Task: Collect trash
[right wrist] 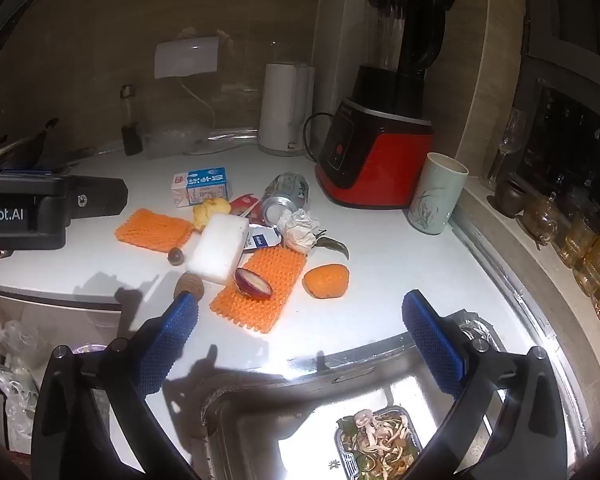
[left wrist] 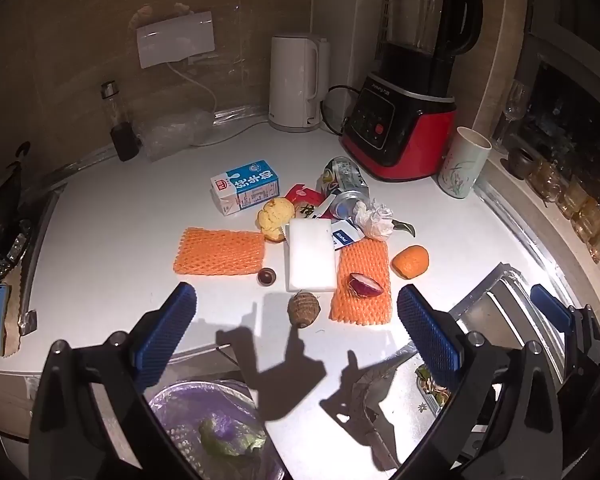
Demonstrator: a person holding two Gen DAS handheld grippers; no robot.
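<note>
1. White countertop [left wrist: 112, 216], with a red blender [left wrist: 404, 120] at its back corner.
2. Left gripper [left wrist: 296, 312] and right gripper [right wrist: 300, 312], jaws spread wide and empty, hover above the front edge.
3. Trash lies mid-counter: milk carton [left wrist: 246, 192], crushed can [left wrist: 346, 180], orange foam nets [left wrist: 220, 251], crumpled tissue [left wrist: 376, 220], onion half [left wrist: 366, 285].

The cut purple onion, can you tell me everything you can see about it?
The onion piece is a cut chunk with dark purple skin outside and a pale, pinkish-white cut face turned upward. It lies tilted on the orange foam net, resting only on that net. The white foam block sits just beside it. Neither gripper touches it.
</note>
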